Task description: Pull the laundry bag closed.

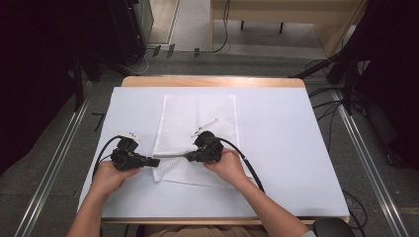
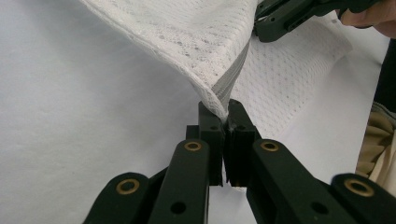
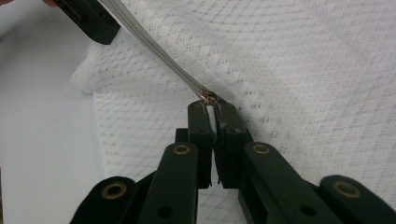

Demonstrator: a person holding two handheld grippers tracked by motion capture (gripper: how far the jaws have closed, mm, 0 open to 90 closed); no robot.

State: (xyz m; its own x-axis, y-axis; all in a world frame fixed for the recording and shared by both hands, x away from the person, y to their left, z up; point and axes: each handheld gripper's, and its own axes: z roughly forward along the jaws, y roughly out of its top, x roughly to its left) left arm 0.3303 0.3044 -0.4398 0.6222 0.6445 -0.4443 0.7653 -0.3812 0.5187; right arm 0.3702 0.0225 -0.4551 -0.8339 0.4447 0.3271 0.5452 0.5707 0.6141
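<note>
Now, bag: white mesh zipper bag lies mid-desk, toward the near edge.
Left tool: pinching the bag's corner at the zipper end.
Right tool: clamped on the zipper pull.

I am looking at a lab-style recording room: a wooden-edged surface covered with a plain white sheet is standing on grey carpet, metal floor rails are running along both sides, black cables are trailing around, and dark equipment stands are flanking it.
</note>
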